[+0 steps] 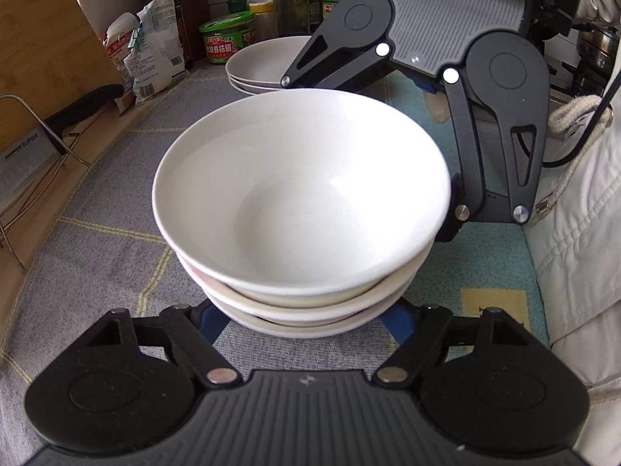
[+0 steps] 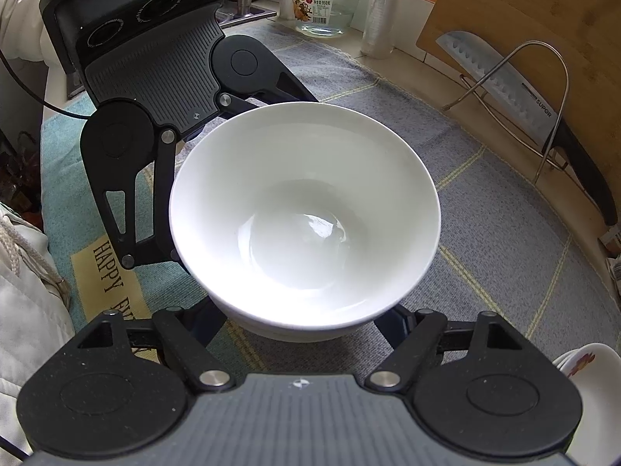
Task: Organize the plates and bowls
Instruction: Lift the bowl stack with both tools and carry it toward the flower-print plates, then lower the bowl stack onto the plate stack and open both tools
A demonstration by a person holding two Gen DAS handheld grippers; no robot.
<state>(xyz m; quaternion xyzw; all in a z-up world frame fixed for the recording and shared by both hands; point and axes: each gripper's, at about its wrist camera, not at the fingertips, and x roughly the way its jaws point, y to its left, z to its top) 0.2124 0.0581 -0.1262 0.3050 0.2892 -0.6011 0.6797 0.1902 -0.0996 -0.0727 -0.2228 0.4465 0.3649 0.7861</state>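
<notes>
- My left gripper (image 1: 306, 324) comes at the bowl stack (image 1: 302, 194) from the near side. Its blue pads (image 1: 211, 322) sit against the lowest bowl on either side, and I read it as clenched on the stack.
- The stack stands in the middle of the patterned mat (image 1: 97, 252), well apart from the knife rack (image 1: 50, 132) at the left. The pale plates (image 1: 260, 66) lie beyond it on the far side.
- Every bowl is upright with its mouth facing up. They are round, so there is no long axis across the mat, and the only axis is the stack's own, which is vertical. The top bowl sits high in the nest rather than fully sunk.
- My right gripper (image 2: 306, 326) faces the left one and straddles the stack from the far right. Its fingers run under the overhanging rims, so I cannot tell whether they press or merely flank.
- I judge the step to be gathering the bowls into one pile, with the plates not yet dealt with.
- The next move calls for both hands to work together. They must keep the stack level, since any tilt could slide the top bowl off.
</notes>
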